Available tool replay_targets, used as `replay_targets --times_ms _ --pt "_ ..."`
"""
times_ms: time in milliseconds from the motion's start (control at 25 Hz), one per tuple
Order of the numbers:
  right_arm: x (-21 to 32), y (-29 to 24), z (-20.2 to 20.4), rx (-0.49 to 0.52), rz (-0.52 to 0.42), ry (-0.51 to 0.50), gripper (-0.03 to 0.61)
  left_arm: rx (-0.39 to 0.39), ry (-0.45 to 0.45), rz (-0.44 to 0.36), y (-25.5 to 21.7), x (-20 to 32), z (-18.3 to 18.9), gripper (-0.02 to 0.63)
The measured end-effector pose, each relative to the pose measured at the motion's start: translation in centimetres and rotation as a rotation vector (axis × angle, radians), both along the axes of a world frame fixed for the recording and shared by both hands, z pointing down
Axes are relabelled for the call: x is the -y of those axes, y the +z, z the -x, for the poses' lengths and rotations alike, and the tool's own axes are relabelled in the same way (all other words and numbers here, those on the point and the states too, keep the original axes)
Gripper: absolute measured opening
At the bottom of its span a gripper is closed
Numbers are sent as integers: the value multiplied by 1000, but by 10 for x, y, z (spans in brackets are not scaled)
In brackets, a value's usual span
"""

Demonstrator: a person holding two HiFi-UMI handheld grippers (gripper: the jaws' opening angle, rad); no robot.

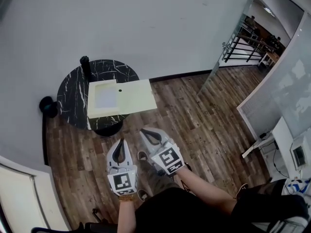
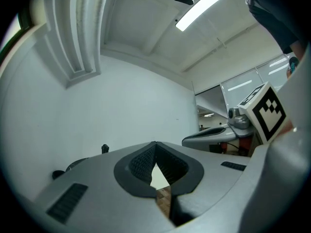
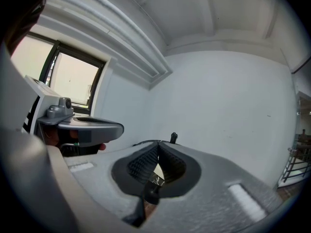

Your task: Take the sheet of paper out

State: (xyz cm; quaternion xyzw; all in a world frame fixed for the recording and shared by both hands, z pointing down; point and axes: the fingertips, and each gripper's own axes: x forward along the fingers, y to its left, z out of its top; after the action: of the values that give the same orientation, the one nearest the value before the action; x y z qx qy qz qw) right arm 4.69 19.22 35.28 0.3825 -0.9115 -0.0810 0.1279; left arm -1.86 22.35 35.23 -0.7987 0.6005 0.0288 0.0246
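Head view: the sheet of paper [image 1: 106, 97] lies in the left half of an open pale folder [image 1: 138, 96] whose right half overhangs the round black tabletop's [image 1: 73, 89] right edge. The left gripper [image 1: 121, 142] and right gripper [image 1: 144, 131] are over the wood floor [image 1: 204, 125], well apart from it. Left gripper view: the jaws are clenched tip to tip, with nothing between them. Right gripper view: the jaws are likewise closed on nothing.

**Colours and patterns, itemised**

Round black marble counter [image 1: 73, 93], white-veined. Pale yellow rectangular folder [image 1: 138, 97]. Whitish-lilac sheet of paper [image 1: 106, 97]. Brown wood-plank floor [image 1: 204, 125]. Light grey left gripper [image 1: 121, 142] and right gripper [image 1: 144, 131]: black ribbed pads [image 2: 141, 165], black-and-white square-patterned marker cube [image 1: 169, 157] on each.
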Motion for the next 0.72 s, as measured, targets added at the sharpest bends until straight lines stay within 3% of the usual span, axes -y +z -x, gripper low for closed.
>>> replay_targets --times_ms 240,720 --pt "65 21 -5 -3 29 35 -2 51 19 35 18 40 16 -2" --pt "263 73 55 -39 130 -13 -2 94 6 101 28 215 77 -2"
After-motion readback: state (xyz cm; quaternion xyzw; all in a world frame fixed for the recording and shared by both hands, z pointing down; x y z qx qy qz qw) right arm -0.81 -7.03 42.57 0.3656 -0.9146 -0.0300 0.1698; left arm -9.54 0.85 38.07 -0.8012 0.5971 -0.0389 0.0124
